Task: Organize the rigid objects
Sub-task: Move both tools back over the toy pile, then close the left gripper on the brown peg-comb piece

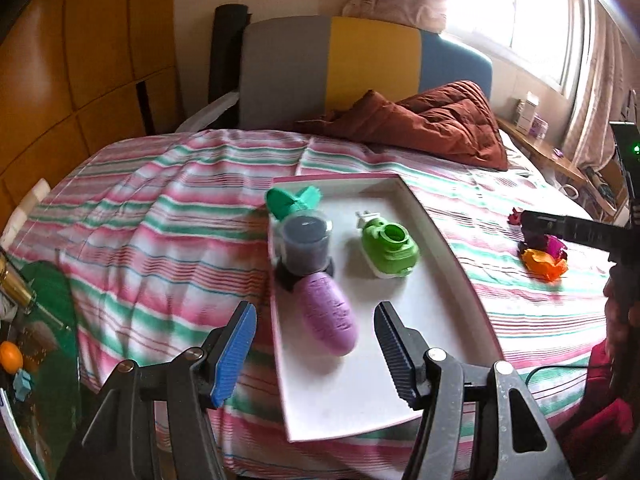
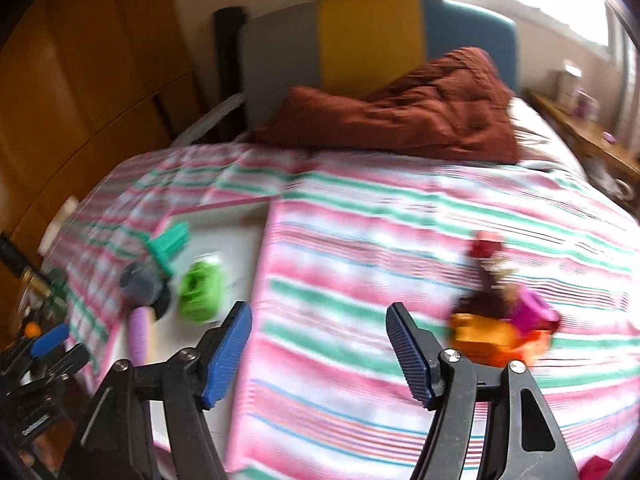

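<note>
Here the left gripper (image 1: 316, 352) has its jaws open and empty; the purple toy (image 1: 329, 314) lies just ahead between them, in the tray (image 1: 436, 304) with the green toy (image 1: 390, 247) and the jar (image 1: 306, 245) beyond. The right gripper (image 2: 320, 354) also gapes empty above the bed (image 2: 360, 264), with the orange toy (image 2: 496, 338) off its right jaw.

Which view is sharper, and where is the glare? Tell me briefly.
Left wrist view: sharper, with the green toy and purple toy crisp on the white tray; the window is blown out at upper right. Right wrist view: smeared by motion blur, the orange toy and tray contents soft; window glare again upper right. Both bend edges fisheye-style.
</note>
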The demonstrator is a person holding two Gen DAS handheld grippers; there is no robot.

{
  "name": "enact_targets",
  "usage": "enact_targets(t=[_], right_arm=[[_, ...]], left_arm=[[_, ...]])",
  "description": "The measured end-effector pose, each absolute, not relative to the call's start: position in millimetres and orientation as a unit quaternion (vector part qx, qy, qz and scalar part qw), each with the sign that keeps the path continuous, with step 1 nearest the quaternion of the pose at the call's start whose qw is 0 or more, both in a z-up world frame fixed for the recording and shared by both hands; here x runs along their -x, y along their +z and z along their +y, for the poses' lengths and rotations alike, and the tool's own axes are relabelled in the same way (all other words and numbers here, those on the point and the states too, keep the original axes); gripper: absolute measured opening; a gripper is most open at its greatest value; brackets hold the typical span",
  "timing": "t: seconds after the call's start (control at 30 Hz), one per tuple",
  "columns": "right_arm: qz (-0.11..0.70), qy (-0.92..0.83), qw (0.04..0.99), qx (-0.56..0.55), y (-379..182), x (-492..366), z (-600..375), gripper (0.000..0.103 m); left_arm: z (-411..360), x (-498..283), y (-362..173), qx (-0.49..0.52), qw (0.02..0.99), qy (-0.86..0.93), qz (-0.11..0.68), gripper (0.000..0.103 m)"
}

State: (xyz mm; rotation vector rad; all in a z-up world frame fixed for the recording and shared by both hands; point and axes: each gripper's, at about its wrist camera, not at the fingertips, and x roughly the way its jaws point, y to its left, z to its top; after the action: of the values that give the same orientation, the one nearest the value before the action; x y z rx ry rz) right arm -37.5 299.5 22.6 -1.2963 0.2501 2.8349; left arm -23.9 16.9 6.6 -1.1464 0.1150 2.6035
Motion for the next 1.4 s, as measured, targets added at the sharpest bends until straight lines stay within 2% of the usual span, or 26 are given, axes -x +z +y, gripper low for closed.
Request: enact_targets(t=[0.37, 0.57, 0.77, 1.13, 1.3, 1.4], right_arm=[[0.122, 0.897, 0.168, 0.390, 14.7, 7.5, 434.1, 0.076], [0.212, 0.861, 0.278, 0.370, -2.5, -17.6, 501.8, 0.076], [0.279, 0.840, 0.283, 0.369, -7.1, -27.8, 525.4, 0.078], [0.318, 0.827, 0.271, 0.376, -15.7, -33.0, 528.4, 0.080], [0.321, 0.828, 0.264, 0.377, -14.6, -32.1, 527.1, 0.080], [0.330, 0.827, 0.258, 0.376, -15.2, -32.5, 528.0, 0.081]], left_arm=[[68.8, 28.3, 7.0, 0.413, 0.202, 0.886, 0.062, 0.062], [105.4, 28.6, 11.0, 0.412, 0.240, 0.876, 0.072, 0.062], [149.0, 27.6, 9.8, 0.418, 0.278, 0.861, 0.083, 0.062], [229.6, 26.9, -0.3, 0.423, 0.339, 0.831, 0.122, 0.061], [265.6, 34.7, -14.0, 0.432, 0.370, 0.809, 0.148, 0.052], [280.2, 44.6, -18.9, 0.440, 0.376, 0.801, 0.153, 0.051]])
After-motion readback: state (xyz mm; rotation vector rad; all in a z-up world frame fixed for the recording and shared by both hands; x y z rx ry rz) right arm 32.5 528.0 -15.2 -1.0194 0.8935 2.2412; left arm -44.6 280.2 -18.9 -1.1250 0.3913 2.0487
